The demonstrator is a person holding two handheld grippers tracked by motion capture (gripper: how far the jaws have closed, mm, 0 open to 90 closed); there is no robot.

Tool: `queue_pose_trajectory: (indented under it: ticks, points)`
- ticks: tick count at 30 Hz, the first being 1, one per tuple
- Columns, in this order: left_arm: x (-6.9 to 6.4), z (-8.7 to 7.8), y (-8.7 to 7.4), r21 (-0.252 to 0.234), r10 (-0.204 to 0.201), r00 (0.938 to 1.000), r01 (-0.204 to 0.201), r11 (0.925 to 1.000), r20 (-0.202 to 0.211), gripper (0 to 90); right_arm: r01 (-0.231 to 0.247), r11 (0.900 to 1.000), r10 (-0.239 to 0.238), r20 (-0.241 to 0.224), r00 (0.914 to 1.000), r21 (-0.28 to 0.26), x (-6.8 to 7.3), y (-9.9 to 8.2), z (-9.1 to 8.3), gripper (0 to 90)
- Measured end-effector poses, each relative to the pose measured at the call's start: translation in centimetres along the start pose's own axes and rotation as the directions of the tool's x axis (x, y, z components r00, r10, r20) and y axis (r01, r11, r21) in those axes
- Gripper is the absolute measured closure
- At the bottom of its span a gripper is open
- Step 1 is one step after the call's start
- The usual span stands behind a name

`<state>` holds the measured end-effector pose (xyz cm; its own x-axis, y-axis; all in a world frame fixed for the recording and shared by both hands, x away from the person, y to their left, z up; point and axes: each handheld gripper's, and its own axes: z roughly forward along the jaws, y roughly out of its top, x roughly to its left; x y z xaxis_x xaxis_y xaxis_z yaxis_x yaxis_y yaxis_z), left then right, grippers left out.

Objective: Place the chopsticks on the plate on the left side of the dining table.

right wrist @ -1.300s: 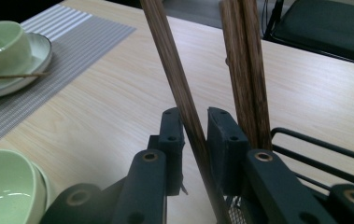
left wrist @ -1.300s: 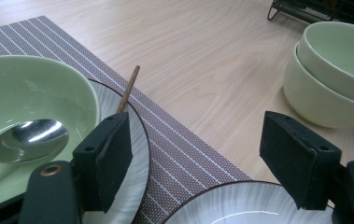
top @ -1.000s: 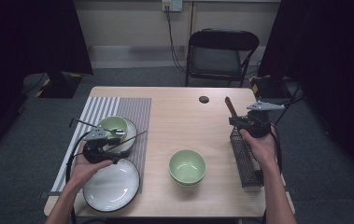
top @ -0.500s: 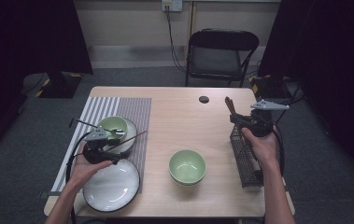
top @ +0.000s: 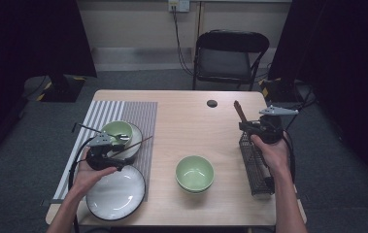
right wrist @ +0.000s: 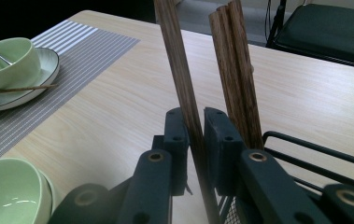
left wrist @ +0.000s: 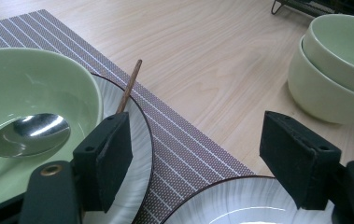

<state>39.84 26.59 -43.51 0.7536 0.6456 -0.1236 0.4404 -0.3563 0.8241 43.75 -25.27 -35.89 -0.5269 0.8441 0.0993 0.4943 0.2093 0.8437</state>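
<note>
Wooden surface (top: 186,121) is set with a striped mat (top: 123,116) on its left part, a wire rack (top: 255,167) at its right edge. A white plate (top: 116,196) lies at the mat's near end; behind it, a green bowl (top: 117,132) sits on a second plate, with a spoon (left wrist: 34,133) in it and one chopstick (left wrist: 130,84) laid across the plate rim. Stacked bowls (top: 194,173) are placed mid-surface, apart from the rest. Right hand-held gripper (right wrist: 195,135) is clamped narrow on a dark wooden chopstick (right wrist: 177,60), held upright over the rack's far end, more sticks (right wrist: 237,70) just beside it rising from the rack. Left hand-held gripper (left wrist: 198,149) is held wide, nothing between the jaws, hovering low between the two plates. The held chopstick is judged light, stiff, smooth and thin, so it could pivot or slip in the pads; a grip near the middle of the shaft, square across it, is judged best for laying it flat beside its mate on the plate rim.
</note>
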Motion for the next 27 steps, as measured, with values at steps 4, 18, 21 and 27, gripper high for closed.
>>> queue_pose_trajectory:
  ticks: [4,18,21,27]
  points:
    - [0.0,0.0,0.0,-0.001,0.005,1.0,-0.005,1.0,0.0,25.2,0.009,1.0,-0.009,0.021,0.9997,-0.002,0.0,0.1,-0.1,82.1]
    - [-0.1,0.1,0.0,0.0,-0.002,1.0,0.002,1.0,0.002,25.2,0.008,0.9915,-0.006,0.013,0.9999,-0.13,-0.3,0.9,-2.2,85.1]
    - [-0.1,0.1,0.0,0.0,-0.003,1.0,0.003,1.0,0.001,25.2,0.018,0.9845,-0.016,0.012,0.9998,-0.174,-0.1,1.3,-2.5,85.1]
    - [-0.1,0.0,0.0,-0.007,-0.007,1.0,0.007,1.0,0.002,25.2,0.021,0.9776,-0.021,0.001,0.9998,-0.209,0.1,2.0,-2.6,85.1]
